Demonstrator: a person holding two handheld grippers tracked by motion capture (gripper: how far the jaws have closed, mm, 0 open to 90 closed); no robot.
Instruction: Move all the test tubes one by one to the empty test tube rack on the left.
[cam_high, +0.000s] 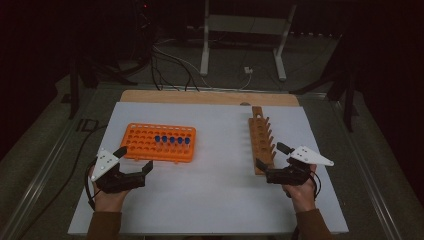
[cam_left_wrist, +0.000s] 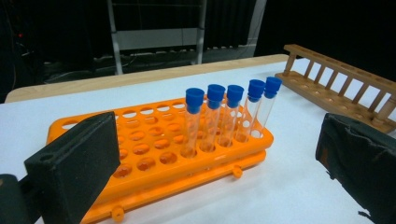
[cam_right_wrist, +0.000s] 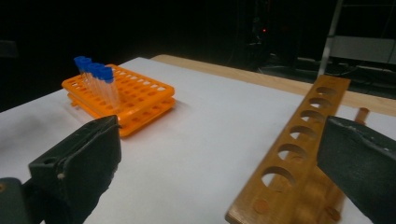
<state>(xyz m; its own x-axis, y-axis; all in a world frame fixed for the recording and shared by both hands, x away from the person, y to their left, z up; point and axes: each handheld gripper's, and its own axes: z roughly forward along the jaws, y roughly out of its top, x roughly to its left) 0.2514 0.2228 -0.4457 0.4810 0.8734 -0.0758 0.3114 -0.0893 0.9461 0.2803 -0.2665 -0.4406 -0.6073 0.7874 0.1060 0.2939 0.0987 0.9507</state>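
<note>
Left gripper (cam_high: 134, 159) wide open, nothing inside. Orange rack (cam_left_wrist: 154, 154) just ahead of its jaws, near edge close, five tubes (cam_left_wrist: 227, 114) standing far in. Right gripper (cam_high: 272, 159) wide open too, empty. Wooden rack (cam_right_wrist: 299, 154) reaching in between its jaws, near end cut off low down. Lots of bare white table (cam_high: 215, 180) between both grippers. Dark all around.

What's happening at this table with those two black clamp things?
A person sits at a white table with a two-jaw gripper in each hand. The left gripper is open and empty beside an orange rack holding five blue-capped tubes in a row. The right gripper is also open, at the near end of an empty wooden rack. Nothing is being held.
</note>
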